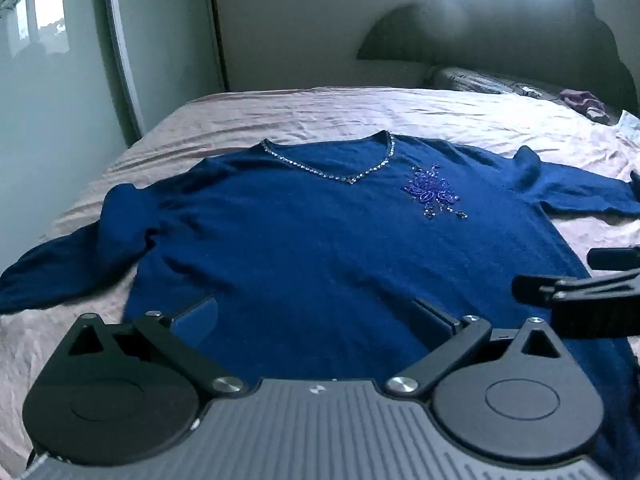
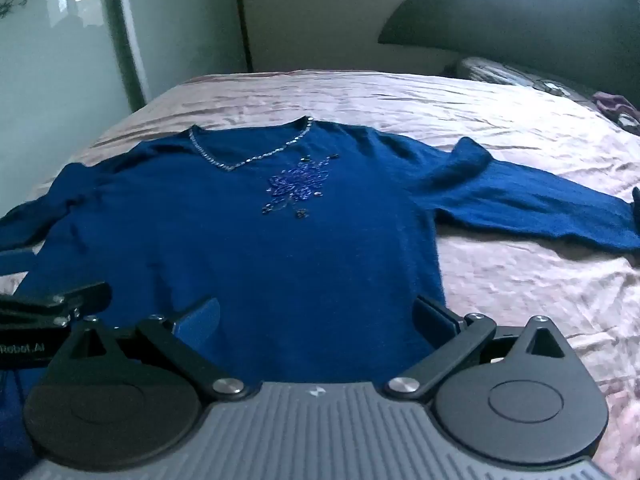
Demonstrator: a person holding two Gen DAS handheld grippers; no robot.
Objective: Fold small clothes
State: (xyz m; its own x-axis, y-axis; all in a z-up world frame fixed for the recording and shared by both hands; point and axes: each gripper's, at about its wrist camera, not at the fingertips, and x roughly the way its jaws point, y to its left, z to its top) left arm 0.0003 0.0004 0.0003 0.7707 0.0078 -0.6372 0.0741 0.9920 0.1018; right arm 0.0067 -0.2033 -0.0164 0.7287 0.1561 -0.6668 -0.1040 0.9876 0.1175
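A dark blue long-sleeved sweater (image 1: 304, 248) lies flat, front up, on the bed, with a beaded V-neck and a beaded flower on the chest. Both sleeves are spread out to the sides. It also shows in the right wrist view (image 2: 256, 248). My left gripper (image 1: 320, 316) is open, low over the sweater's lower hem, left part. My right gripper (image 2: 320, 316) is open, low over the hem's right part, its right finger near the sweater's side edge. Each gripper shows at the edge of the other's view. Neither holds anything.
The bed (image 1: 304, 116) has a wrinkled pink sheet. A dark headboard (image 1: 500, 44) and a pillow (image 1: 480, 80) lie at the far right. A wardrobe with glossy doors (image 1: 56, 112) stands along the left. Small purple cloth (image 2: 616, 106) lies far right.
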